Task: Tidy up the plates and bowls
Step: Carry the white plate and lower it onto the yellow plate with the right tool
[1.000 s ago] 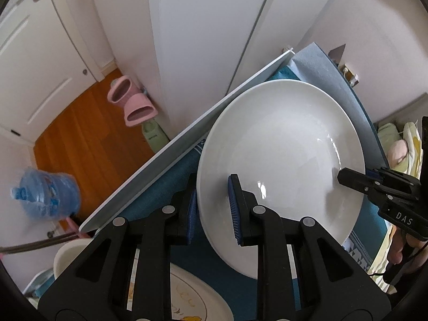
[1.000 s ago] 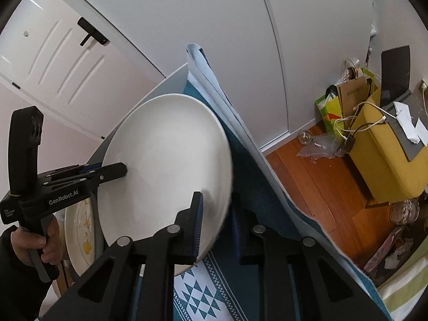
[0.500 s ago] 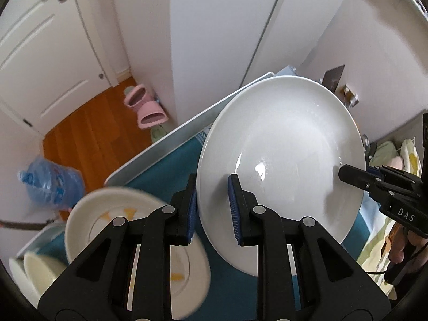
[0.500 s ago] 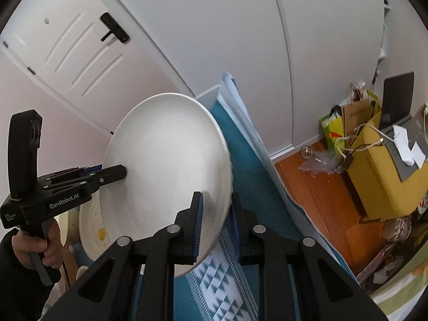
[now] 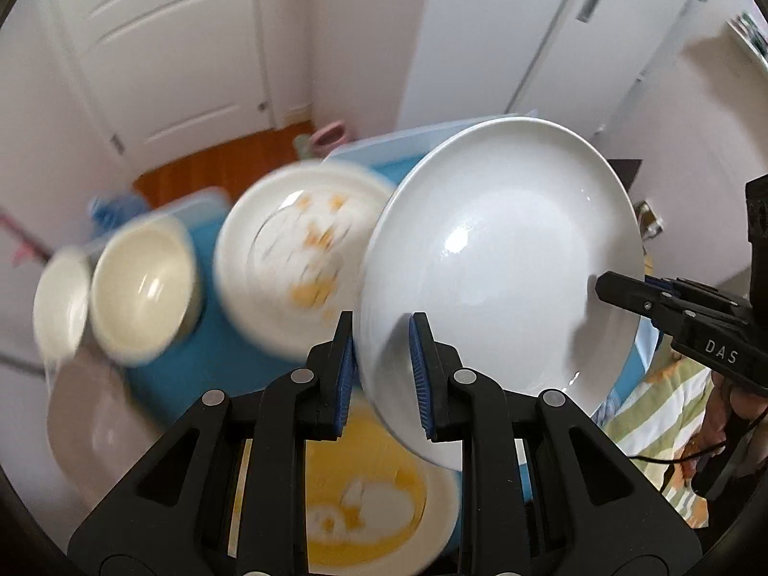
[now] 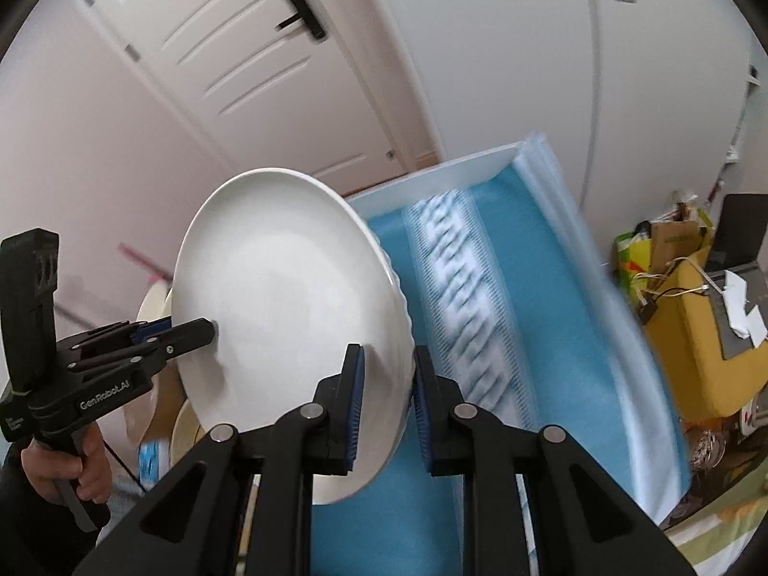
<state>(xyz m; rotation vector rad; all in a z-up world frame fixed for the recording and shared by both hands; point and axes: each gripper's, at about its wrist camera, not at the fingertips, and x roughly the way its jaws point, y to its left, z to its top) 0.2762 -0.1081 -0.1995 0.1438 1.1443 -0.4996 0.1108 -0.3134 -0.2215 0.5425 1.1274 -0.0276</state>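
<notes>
In the left view, the left gripper (image 5: 381,374) is pinching the big white plate (image 5: 499,259) at its 7 o'clock rim. At 9 o'clock, blurry bowls (image 5: 139,288) are sitting, maybe two.

In the right view, the right gripper (image 6: 386,408) is squeezing the plate's (image 6: 283,317) 5 o'clock edge above the blue cloth (image 6: 518,336).

Glossy, smooth white plate (image 5: 499,259), seemingly ceramic; woven blue cloth (image 6: 542,288).

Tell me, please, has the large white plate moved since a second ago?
Yes. The large white plate, clamped by both grippers, has been lifted off the blue tablecloth and carried toward the patterned plate.
</notes>
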